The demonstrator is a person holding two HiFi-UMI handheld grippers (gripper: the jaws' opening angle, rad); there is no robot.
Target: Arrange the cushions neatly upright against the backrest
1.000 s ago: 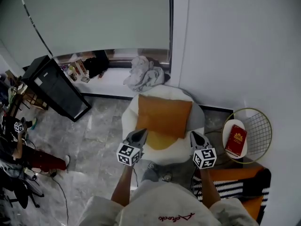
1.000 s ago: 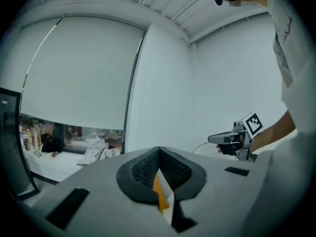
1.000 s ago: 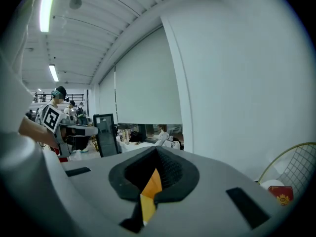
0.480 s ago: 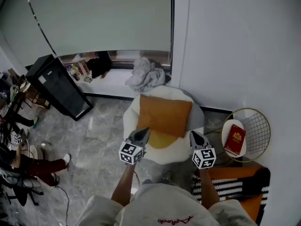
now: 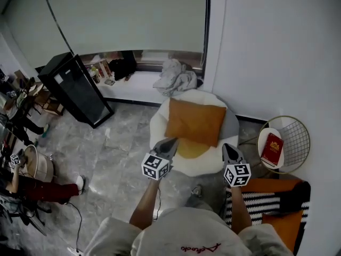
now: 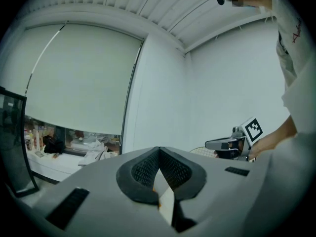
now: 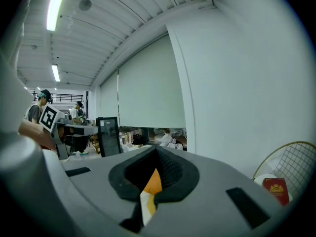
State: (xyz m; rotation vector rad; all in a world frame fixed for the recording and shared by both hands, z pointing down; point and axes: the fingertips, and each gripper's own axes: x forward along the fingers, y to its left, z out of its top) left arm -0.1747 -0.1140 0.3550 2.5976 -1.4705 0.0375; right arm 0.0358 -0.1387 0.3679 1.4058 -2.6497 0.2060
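An orange cushion (image 5: 195, 122) stands upright against the backrest of the white round armchair (image 5: 160, 129). A yellow cushion (image 5: 192, 149) lies flat on the seat in front of it. My left gripper (image 5: 170, 141) hovers at the seat's front left edge, shut and empty. My right gripper (image 5: 228, 148) is level with it at the chair's front right, also shut and empty. Neither touches a cushion. In the left gripper view the jaws (image 6: 158, 150) meet. The right gripper view shows shut jaws (image 7: 157, 152) with a sliver of orange cushion (image 7: 153, 179) behind them.
A gold wire side table (image 5: 298, 137) with a red book (image 5: 273, 148) stands right of the chair. A black-and-white striped textile (image 5: 261, 208) lies on the floor at lower right. A black cabinet (image 5: 80, 89) stands at left, crumpled grey cloth (image 5: 177, 79) on the sill. People sit at far left.
The head view has shifted and the chair looks slightly smaller and farther off. Both shut grippers moved together and stay near the seat's front edge. The cushions have not moved.
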